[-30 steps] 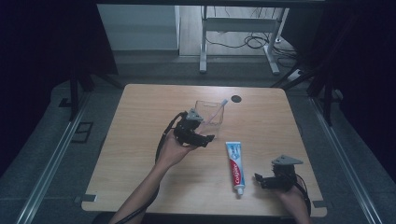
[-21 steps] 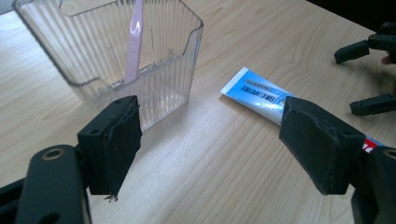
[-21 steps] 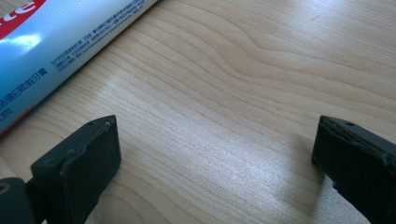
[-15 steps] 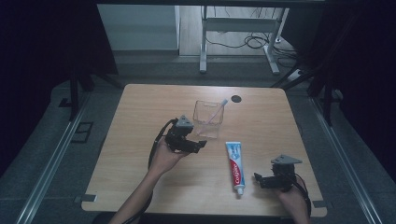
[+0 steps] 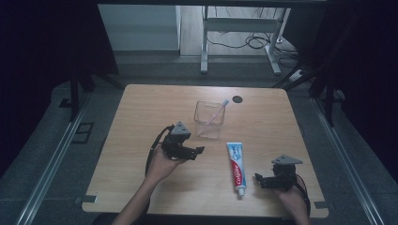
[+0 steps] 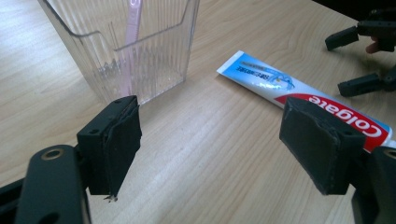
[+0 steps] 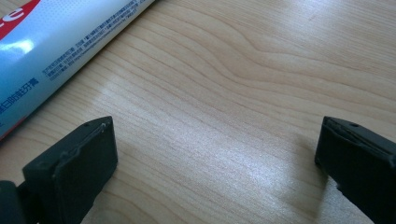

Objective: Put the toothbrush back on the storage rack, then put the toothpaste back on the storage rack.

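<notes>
From above, my left gripper (image 5: 195, 151) hangs spread and empty beside the clear cup (image 5: 209, 120), where the pink toothbrush (image 5: 218, 111) already stands. The toothpaste tube (image 5: 237, 167) lies flat between my grippers.

Along my left gripper, the tube lies just beyond its spread jaws.

My right gripper (image 7: 217, 158) gapes over bare table (image 7: 261, 70) beside the tube, which I judge is left to move.

A wooden table (image 5: 141, 122) carries a clear cup (image 5: 209, 121) and a toothpaste tube (image 5: 237, 167).
</notes>
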`<action>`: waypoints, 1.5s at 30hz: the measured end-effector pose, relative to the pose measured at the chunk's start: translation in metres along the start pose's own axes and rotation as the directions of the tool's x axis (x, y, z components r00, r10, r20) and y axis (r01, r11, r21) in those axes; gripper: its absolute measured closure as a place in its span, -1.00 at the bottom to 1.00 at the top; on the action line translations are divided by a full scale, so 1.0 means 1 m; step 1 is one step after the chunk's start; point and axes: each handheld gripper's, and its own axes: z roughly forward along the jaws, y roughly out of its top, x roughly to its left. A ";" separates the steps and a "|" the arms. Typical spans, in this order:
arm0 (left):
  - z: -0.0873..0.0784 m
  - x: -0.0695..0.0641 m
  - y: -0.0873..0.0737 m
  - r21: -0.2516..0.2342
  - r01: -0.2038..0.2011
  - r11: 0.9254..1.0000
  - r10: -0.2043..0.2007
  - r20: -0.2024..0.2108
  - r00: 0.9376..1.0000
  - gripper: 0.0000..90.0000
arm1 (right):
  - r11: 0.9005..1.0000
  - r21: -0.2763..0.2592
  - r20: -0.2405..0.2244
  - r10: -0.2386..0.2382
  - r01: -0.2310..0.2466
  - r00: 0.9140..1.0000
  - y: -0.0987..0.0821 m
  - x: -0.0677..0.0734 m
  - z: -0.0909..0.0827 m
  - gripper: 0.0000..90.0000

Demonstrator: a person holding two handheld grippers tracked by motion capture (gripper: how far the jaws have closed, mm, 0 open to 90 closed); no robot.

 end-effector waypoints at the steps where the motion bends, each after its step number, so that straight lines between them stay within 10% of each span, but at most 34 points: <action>1: -0.001 0.000 -0.003 -0.002 0.003 1.000 -0.003 0.000 1.000 -0.54 | 1.000 -0.001 0.001 -0.001 0.001 1.000 0.000 0.000 0.000 -1.00; 21: -0.012 0.009 -0.052 -0.025 0.082 0.996 -0.082 -0.003 0.997 -0.52 | 1.000 0.000 -0.008 -0.008 0.008 1.000 -0.001 0.001 -0.001 -1.00; 45: -0.011 -0.001 -0.090 0.046 0.040 0.998 -0.036 -0.083 0.996 -0.53 | 1.000 0.012 -0.054 0.008 -0.007 0.999 0.002 -0.001 -0.008 -0.71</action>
